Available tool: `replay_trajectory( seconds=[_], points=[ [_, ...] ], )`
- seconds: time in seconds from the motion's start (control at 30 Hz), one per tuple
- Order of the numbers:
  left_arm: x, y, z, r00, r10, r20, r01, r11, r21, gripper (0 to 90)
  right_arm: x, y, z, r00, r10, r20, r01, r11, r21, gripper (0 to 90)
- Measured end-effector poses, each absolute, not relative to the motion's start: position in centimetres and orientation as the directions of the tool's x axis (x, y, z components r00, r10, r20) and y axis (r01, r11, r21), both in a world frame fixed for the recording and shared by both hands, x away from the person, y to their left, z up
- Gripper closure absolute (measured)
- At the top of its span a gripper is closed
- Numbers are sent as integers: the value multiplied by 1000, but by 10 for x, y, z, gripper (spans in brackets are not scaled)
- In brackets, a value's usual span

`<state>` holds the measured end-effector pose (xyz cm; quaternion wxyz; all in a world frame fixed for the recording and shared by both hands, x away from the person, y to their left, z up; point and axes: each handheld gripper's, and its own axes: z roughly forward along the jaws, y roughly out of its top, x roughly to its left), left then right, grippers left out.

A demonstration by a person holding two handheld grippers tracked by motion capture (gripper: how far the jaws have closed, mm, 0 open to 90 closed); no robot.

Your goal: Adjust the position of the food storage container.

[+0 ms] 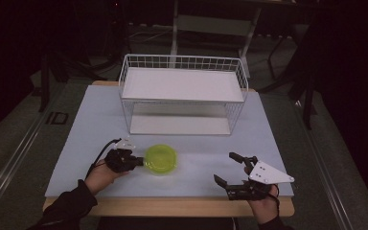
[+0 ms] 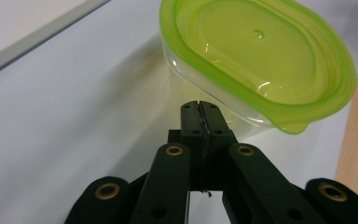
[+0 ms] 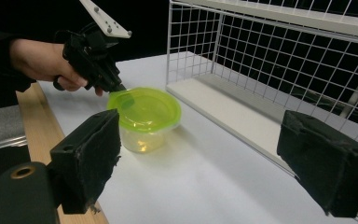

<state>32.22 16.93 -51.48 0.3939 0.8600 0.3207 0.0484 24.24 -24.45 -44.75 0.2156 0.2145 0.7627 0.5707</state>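
Note:
A clear tub with a lime-green lid point(image 1: 160, 158) stands on the white table near its front, left of centre. My left gripper point(image 1: 139, 160) comes at it from the left, jaws shut. In the left gripper view the closed tips point(image 2: 200, 106) press against the tub's clear wall just under the lid's rim point(image 2: 256, 56), with nothing seen between them. My right gripper point(image 1: 230, 167) is held near the front edge at the right, open and holding nothing. In the right gripper view its two pads point(image 3: 86, 158) stand wide apart, with the tub point(image 3: 144, 112) and the left gripper point(image 3: 121, 87) beyond them.
A white wire rack point(image 1: 182, 86) with an upper shelf and a lower tray stands at the back middle of the table point(image 1: 100, 124); its mesh side point(image 3: 270, 56) is close to the tub. A wooden edge point(image 1: 172, 207) runs along the front of the table.

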Motion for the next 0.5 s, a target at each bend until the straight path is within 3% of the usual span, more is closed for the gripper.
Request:
replay_trajectory(
  seconds=[0.5],
  points=[
    [323, 141, -518, 821, 539, -188, 496, -511, 702, 899, 243, -244, -448, -815, 574, -84, 82, 257, 963, 131]
  ],
)
